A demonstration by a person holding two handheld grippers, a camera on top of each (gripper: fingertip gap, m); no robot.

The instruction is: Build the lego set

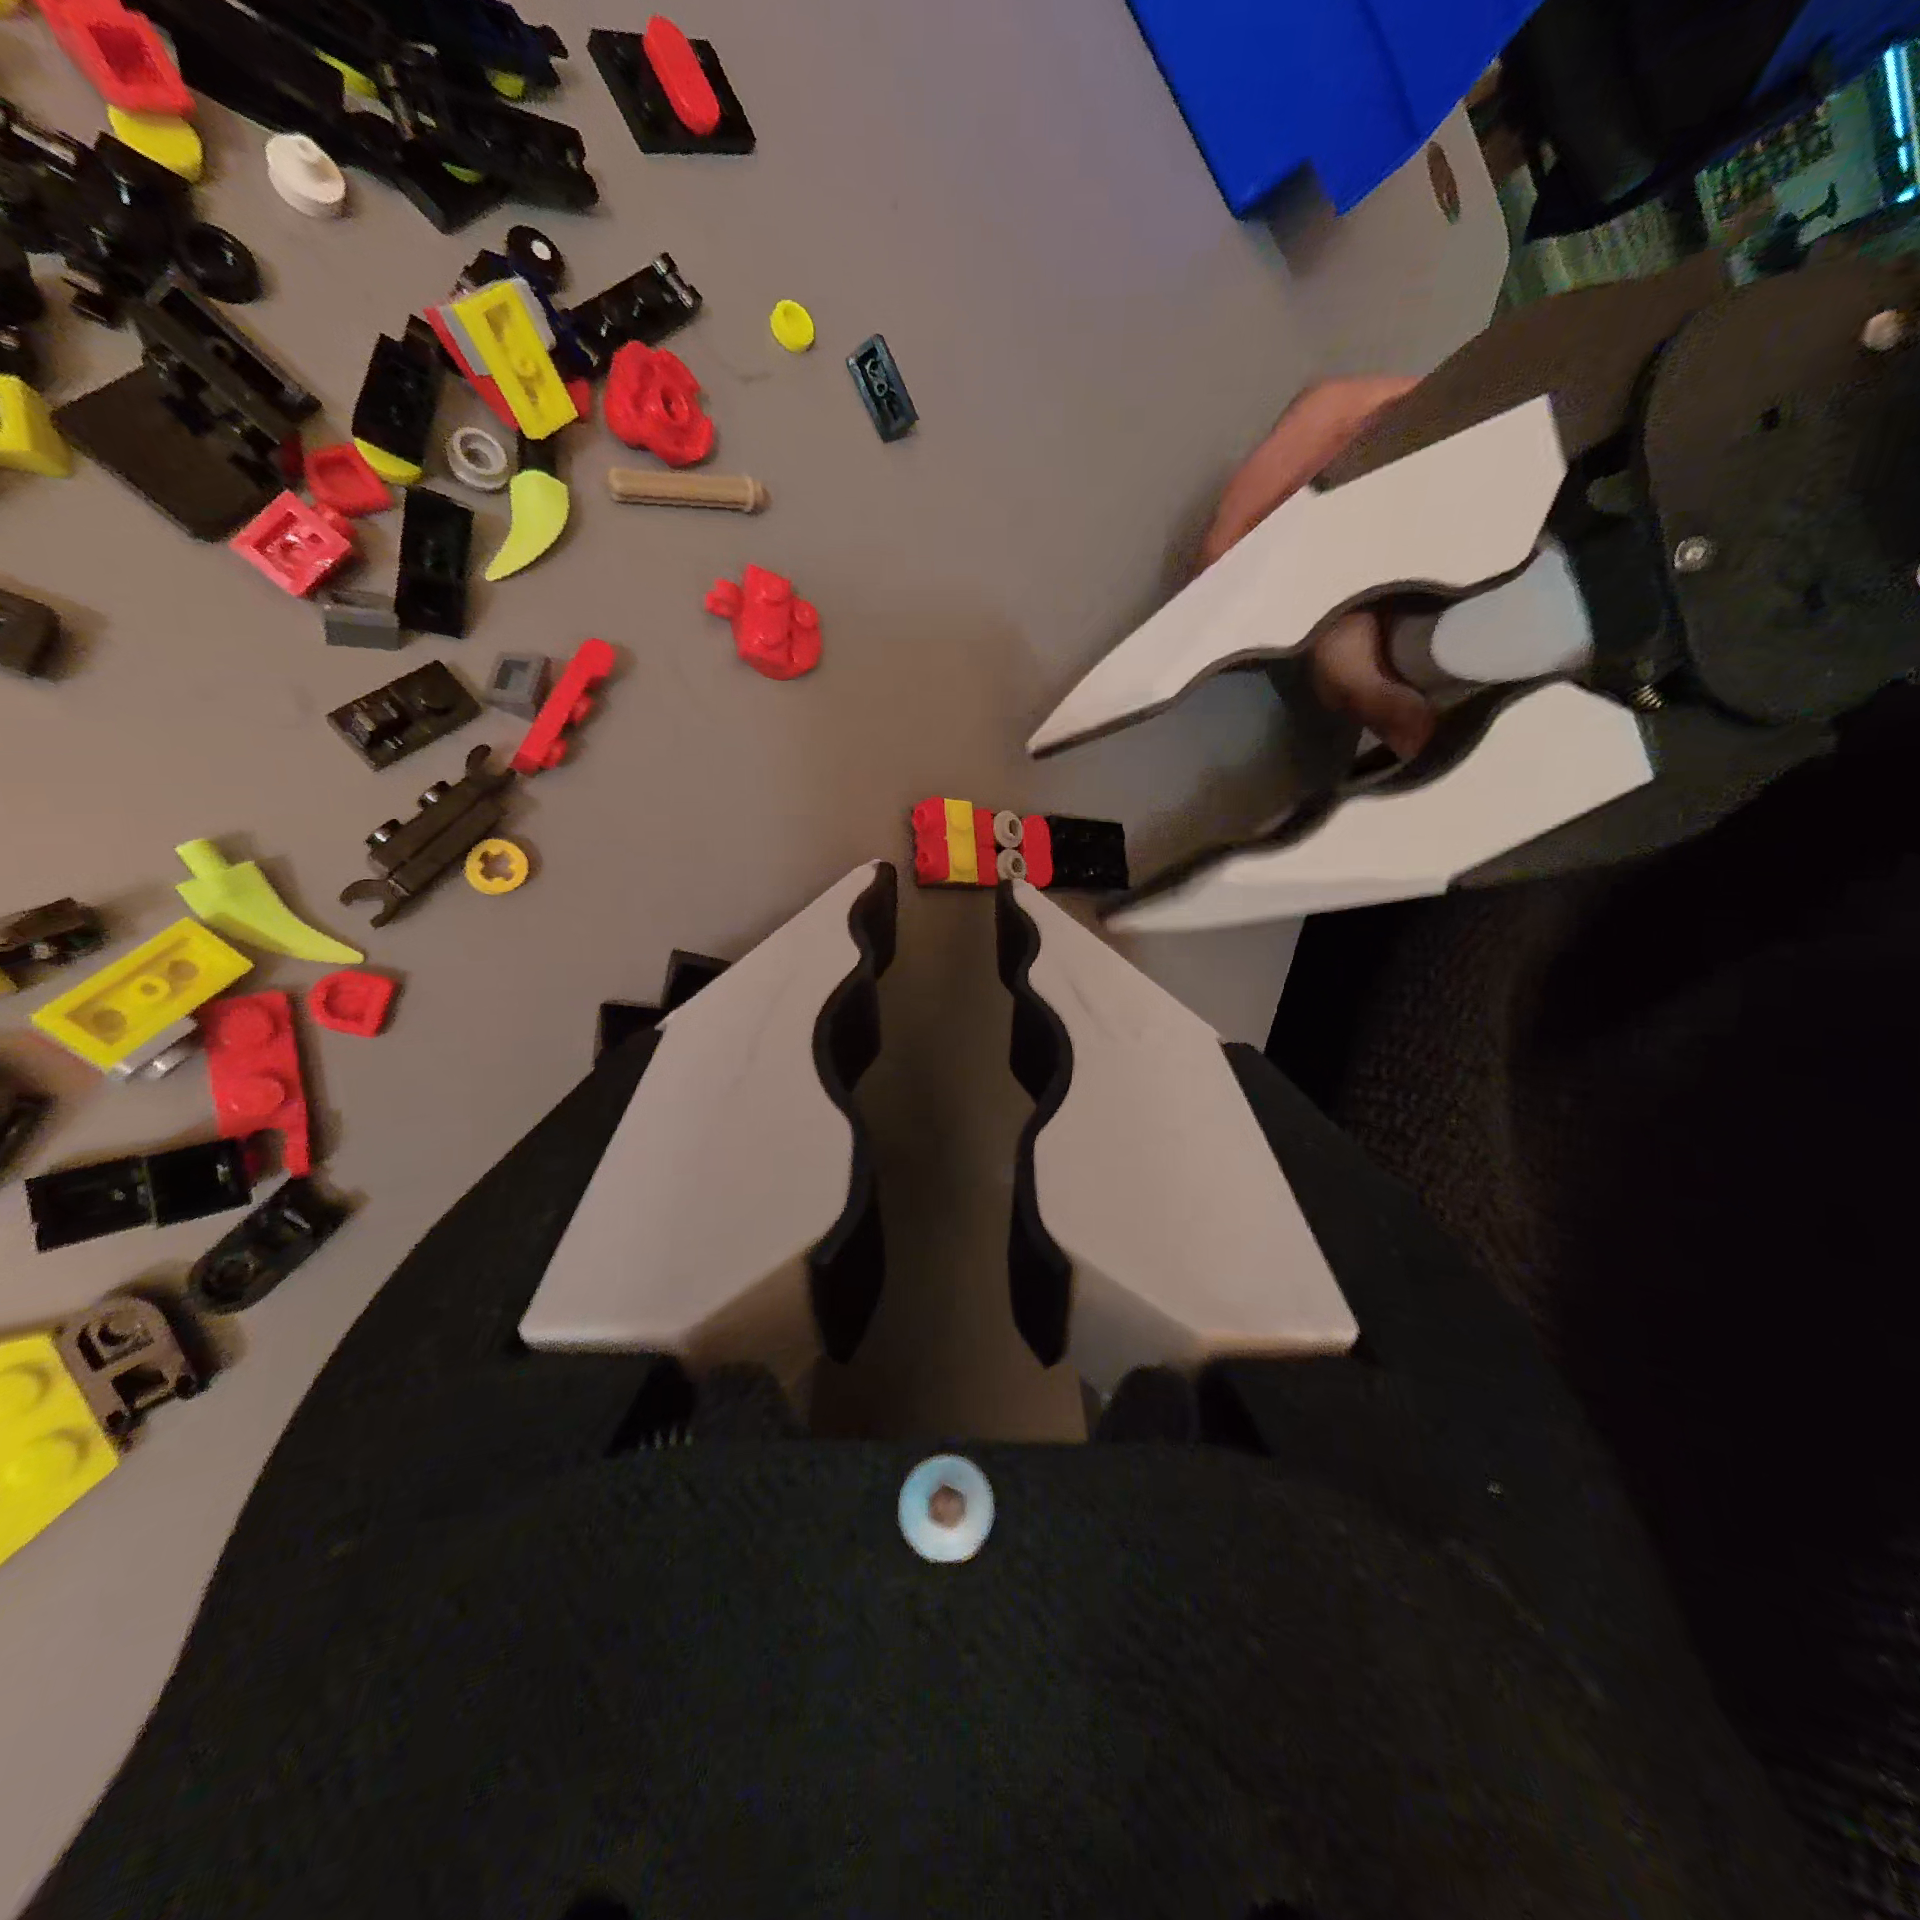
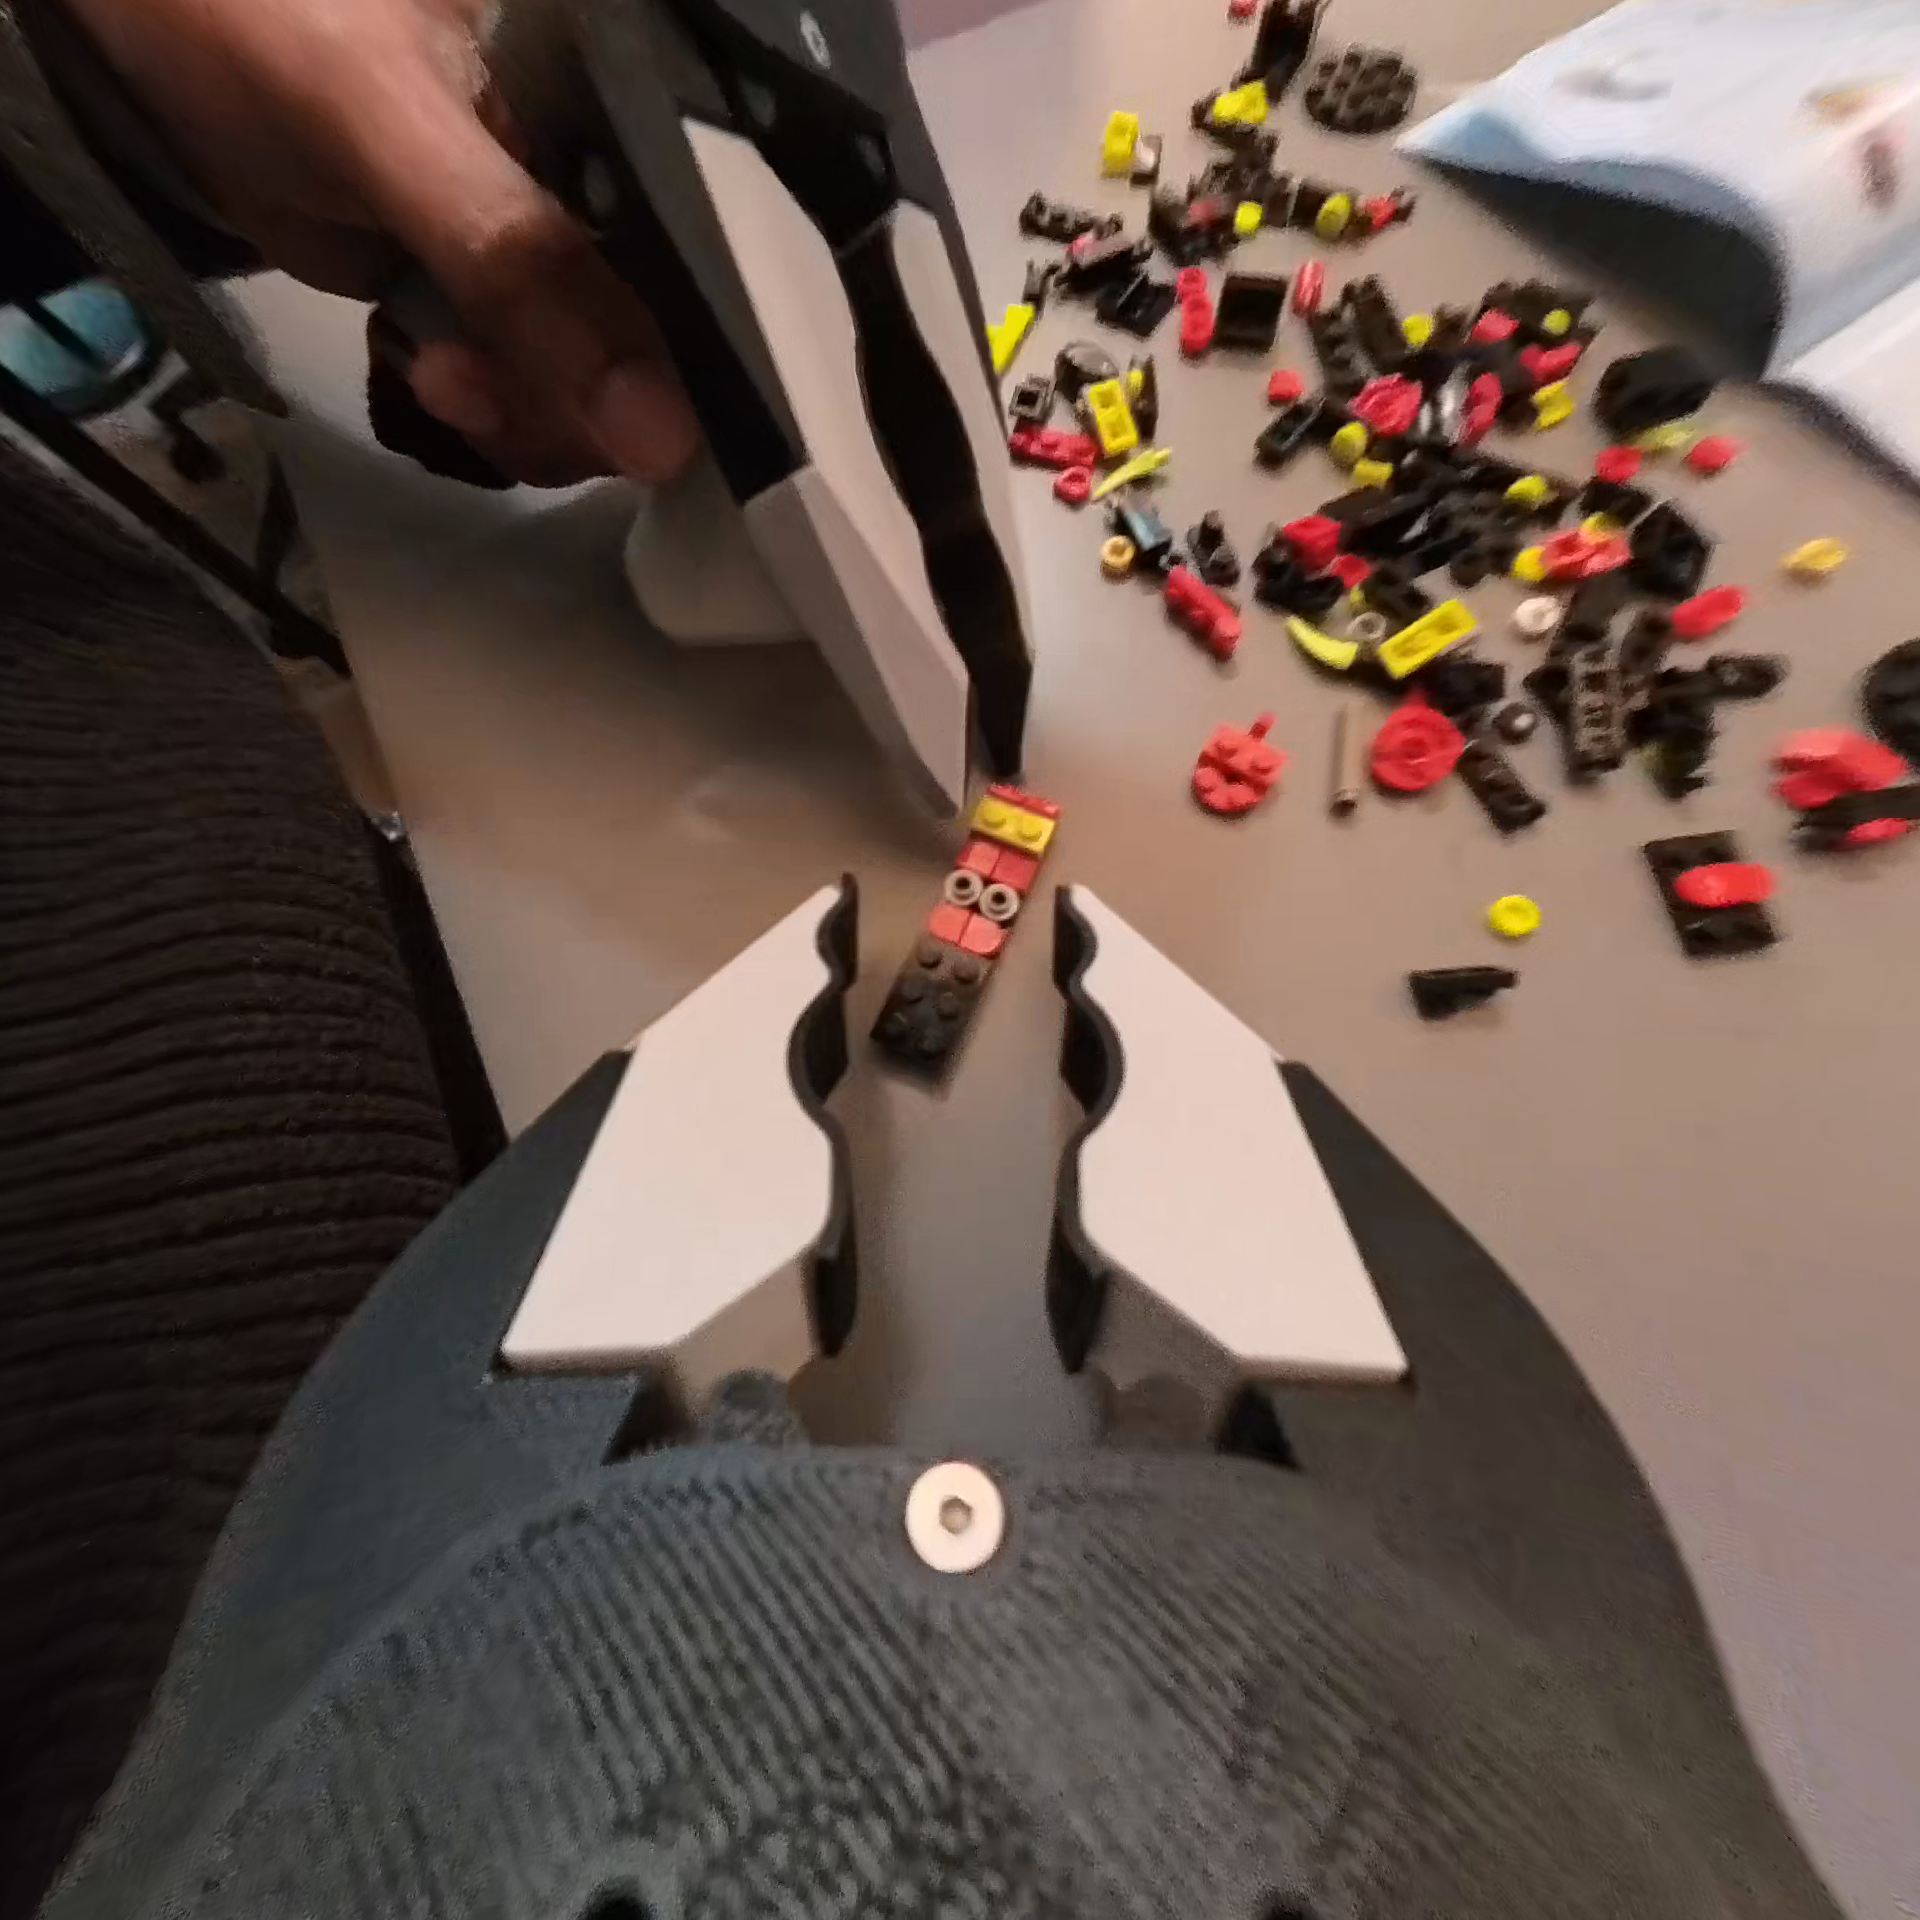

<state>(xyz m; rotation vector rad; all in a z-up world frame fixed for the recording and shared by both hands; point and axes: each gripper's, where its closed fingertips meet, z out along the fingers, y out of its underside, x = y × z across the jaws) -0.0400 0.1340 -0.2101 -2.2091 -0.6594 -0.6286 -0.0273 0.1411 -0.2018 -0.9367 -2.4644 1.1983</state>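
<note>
A small lego assembly [image 1: 1018, 844] lies flat on the grey table [image 1: 987, 260]. It is a black plate with red and yellow pieces and two grey round studs on top. My left gripper [image 1: 945, 881] is open and empty, its tips just short of the assembly's red-and-yellow end. My right gripper [image 2: 956, 890] is open, with its fingertips on either side of the assembly [image 2: 966, 925], not closed on it. The right gripper also shows in the left wrist view [image 1: 1070, 831]. The left gripper also shows in the right wrist view [image 2: 987, 779], held by a hand [image 2: 499, 260].
Several loose red, yellow and black lego pieces are scattered over the table [image 1: 468, 416], also seen in the right wrist view [image 2: 1455, 468]. A red round piece [image 1: 767, 621] lies nearest the assembly. A blue box [image 1: 1320, 94] and a light booklet [image 2: 1662, 156] sit at the back. Dark clothing borders the table's near edge. The tips of both grippers are at nearly the same place. The red round piece [image 1: 767, 621] is about 5 centimeters from both grippers' fingertips. Look for it in the right wrist view [image 2: 1231, 745] too.
</note>
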